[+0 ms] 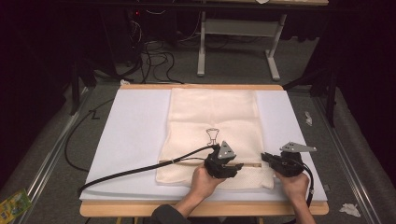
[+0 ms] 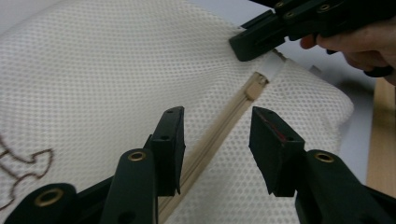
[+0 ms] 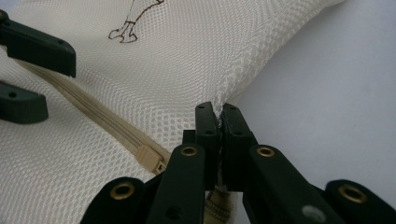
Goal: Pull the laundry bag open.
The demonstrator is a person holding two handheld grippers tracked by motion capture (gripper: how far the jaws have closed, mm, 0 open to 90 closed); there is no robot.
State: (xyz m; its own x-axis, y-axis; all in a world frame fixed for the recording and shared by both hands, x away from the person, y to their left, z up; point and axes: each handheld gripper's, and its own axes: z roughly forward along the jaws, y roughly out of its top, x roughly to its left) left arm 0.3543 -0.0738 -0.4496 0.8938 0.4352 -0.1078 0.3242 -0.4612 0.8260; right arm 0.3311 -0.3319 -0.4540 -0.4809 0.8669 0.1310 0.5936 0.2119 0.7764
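- Cream mesh bag (image 1: 212, 126) lies flat on white foam sheet (image 1: 135, 135) covering the surface; wood edge (image 1: 205, 208) shows at near side.
- Mesh texture: fine honeycomb weave, soft, slightly puffed near the corner in left gripper view (image 2: 140, 70).
- Brown line drawing (image 1: 212, 135) printed mid-bag; part of it seen in right gripper view too (image 3: 126, 32).
- Tan zipper (image 2: 219, 130) runs across the bag's near end, w/ ribbed tape and a small blocky tan slider (image 3: 152, 158) close to the right-hand end.
- Left gripper (image 2: 217, 140): black plastic, brass rivets, jaws apart, straddling the zipper line from above; can't tell if tips touch the mesh.
- In high view left gripper (image 1: 236, 167) points rightward over the bag's near strip; left hand (image 1: 203, 182) wraps it from below, forearm coming in from the bottom edge, black cable (image 1: 140, 170) trailing left across the foam.
- Right gripper (image 3: 219, 126): jaws together, clamped on the bag's white seam edge at the corner, just beside the slider.
- High view: right gripper (image 1: 265, 157) points leftward at bag's right edge, grey 3-cornered plate (image 1: 296, 148) on top; right hand (image 1: 292, 184) holds it low, near the surface edge.
- Both grippers near each other, tips facing.
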